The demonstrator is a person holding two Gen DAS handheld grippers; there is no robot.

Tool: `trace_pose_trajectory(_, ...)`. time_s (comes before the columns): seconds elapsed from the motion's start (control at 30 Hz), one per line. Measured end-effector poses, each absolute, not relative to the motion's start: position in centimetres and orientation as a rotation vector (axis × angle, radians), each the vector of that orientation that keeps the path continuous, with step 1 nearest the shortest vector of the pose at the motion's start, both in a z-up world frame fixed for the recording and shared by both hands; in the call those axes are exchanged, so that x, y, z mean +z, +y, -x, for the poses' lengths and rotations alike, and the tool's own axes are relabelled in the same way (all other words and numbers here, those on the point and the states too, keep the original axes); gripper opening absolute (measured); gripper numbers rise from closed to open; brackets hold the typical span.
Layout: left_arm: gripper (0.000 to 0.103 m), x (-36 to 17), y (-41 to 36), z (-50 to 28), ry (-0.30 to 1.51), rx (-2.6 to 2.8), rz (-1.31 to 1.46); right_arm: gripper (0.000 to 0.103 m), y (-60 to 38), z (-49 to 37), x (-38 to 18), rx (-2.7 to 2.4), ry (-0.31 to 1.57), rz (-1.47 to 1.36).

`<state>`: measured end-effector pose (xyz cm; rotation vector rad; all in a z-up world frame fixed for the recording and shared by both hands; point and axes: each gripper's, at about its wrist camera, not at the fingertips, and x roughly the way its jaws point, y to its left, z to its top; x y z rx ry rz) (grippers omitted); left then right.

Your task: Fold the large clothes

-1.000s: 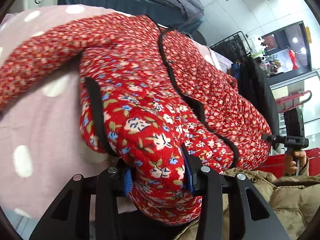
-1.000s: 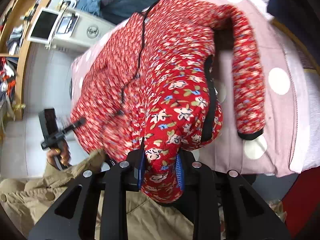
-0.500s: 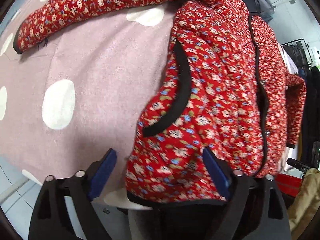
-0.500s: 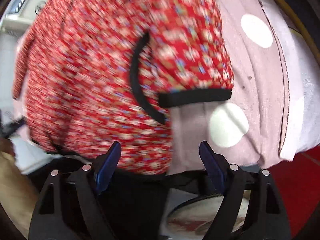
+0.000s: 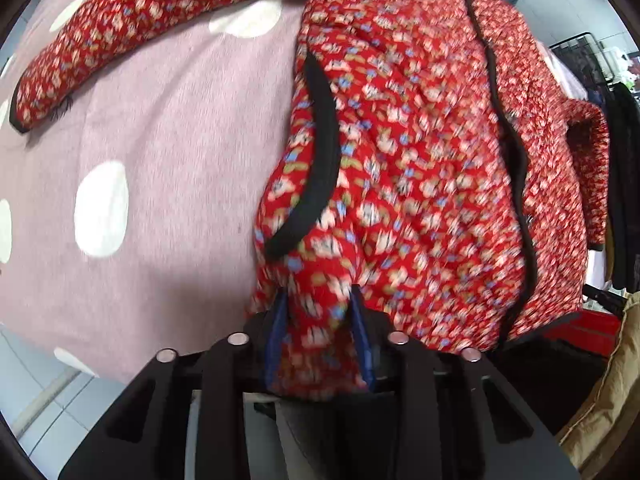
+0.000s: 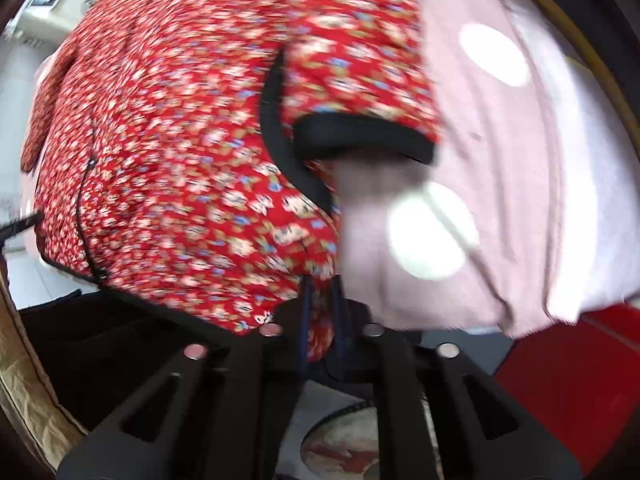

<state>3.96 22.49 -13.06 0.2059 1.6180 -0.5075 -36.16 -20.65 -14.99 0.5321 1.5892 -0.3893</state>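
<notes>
A red floral padded jacket (image 5: 420, 152) with black trim lies front up on a pink polka-dot cover (image 5: 160, 160). My left gripper (image 5: 318, 340) is shut on the jacket's bottom hem at its left corner. One sleeve (image 5: 140, 28) stretches out to the far left; the other sleeve (image 5: 588, 168) hangs at the far right. In the right wrist view the jacket (image 6: 180, 152) fills the left half, and my right gripper (image 6: 322, 320) is shut on the hem at its right corner. A sleeve cuff (image 6: 360, 140) lies just above it on the cover (image 6: 520, 208).
The cover's near edge drops off just in front of both grippers. A red object (image 6: 568, 380) stands below right of the bed. Dark clothes on a rack (image 5: 624, 184) hang at the far right. The person's tan garment (image 5: 600, 412) is at the lower right.
Both grippers were shut on the jacket one second ago, stood open half a second ago, and are now shut again on the bottom hem. The jacket lies flatter on the cover.
</notes>
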Motion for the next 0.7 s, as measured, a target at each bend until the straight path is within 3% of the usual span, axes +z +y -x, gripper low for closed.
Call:
trace_pose_trajectory(0.17, 0.036, -14.5, 22.1, -3.9, 1.600, -0.424, -0.215, 0.002, -21.8, 36.8, -16.3, -0.421, 1.499, -0.763)
trace_pose_trajectory(0.2, 0.041, -14.3, 22.2, -3.9, 1.594, -0.410, -0.204, 0.010, -22.0, 36.7, -16.1, -0.429, 1.465, -0.817)
trace_pose_trajectory(0.23, 0.058, -14.0, 22.4, -4.2, 1.582, -0.382, -0.204, 0.036, -22.4, 36.4, -15.9, -0.445, 1.435, -0.860)
trace_pose_trajectory(0.27, 0.069, -13.7, 22.7, -4.5, 1.566, -0.354, -0.211, 0.056, -23.3, 36.5, -15.6, -0.474, 1.404, -0.894)
trace_pose_trajectory(0.3, 0.071, -13.2, 23.1, -4.7, 1.550, -0.338, -0.212, 0.075, -24.0, 36.7, -15.3, -0.522, 1.359, -0.933)
trace_pose_trajectory(0.4, 0.072, -11.2, 24.3, -7.0, 1.495, -0.312, -0.208, 0.075, -25.7, 36.9, -15.2, -0.606, 1.337, -0.998)
trace_pose_trajectory(0.53, 0.087, -8.1, 24.0, -8.8, 1.372, -0.282, -0.244, 0.075, -27.8, 37.6, -14.4, -0.630, 1.257, -1.103)
trace_pose_trajectory(0.7, 0.088, -7.2, 19.2, -7.9, 1.364, -0.350, -0.237, 0.075, -30.4, 38.2, -15.2, -0.507, 1.020, -1.522)
